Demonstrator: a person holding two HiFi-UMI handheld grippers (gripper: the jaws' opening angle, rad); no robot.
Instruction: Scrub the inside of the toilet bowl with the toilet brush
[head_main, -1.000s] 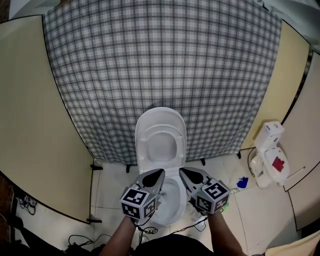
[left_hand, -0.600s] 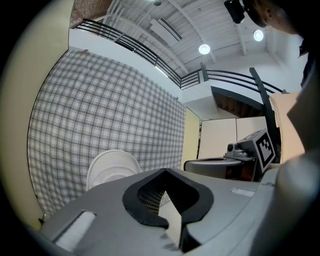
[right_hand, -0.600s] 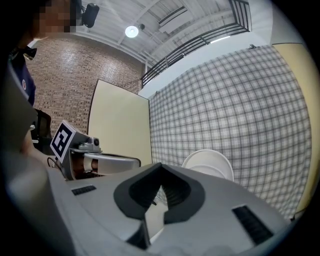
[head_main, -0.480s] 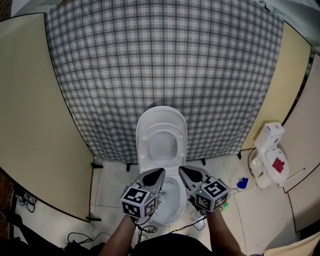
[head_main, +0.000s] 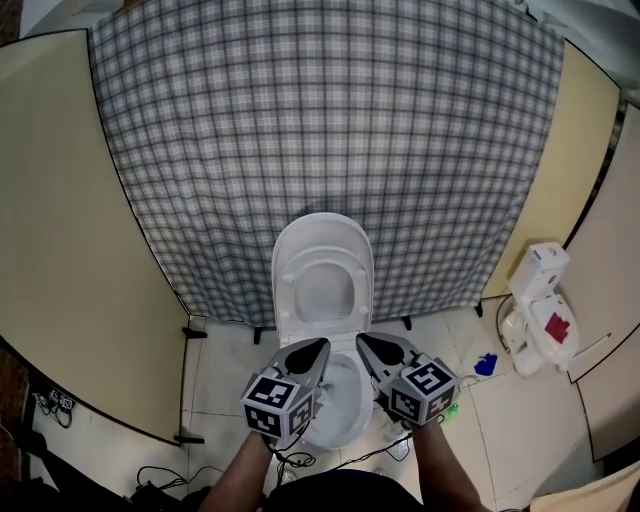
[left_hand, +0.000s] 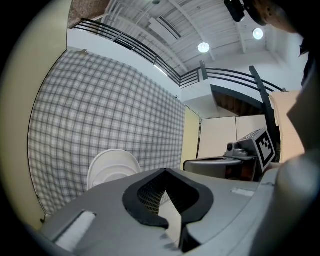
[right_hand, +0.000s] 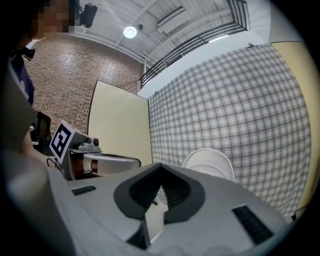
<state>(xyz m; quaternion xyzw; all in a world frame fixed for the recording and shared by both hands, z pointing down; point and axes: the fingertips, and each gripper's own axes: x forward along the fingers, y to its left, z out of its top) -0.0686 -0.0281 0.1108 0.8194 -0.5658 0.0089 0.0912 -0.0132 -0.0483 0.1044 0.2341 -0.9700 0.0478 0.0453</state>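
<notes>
The left gripper (head_main: 318, 348) and the right gripper (head_main: 366, 342) are held side by side just over the near part of the toilet bowl (head_main: 340, 398), their tips pointing towards the back of the toilet and leaning slightly towards each other. Each one has its jaws pressed together with nothing caught between them, and each gripper's own view shows the tips meeting in a point. The bowl sits right beneath them, open, with the seat and lid (head_main: 322, 262) tipped up against a grey checked cloth (head_main: 330, 130) that hangs behind the toilet. Cream partition panels (head_main: 70, 220) stand off to either side of the toilet. On the tiled floor to the right of the toilet there is a small blue object (head_main: 485, 365), and further right a white container with a red mark (head_main: 545, 320). I cannot pick out the toilet brush for certain from here; neither gripper has it
</notes>
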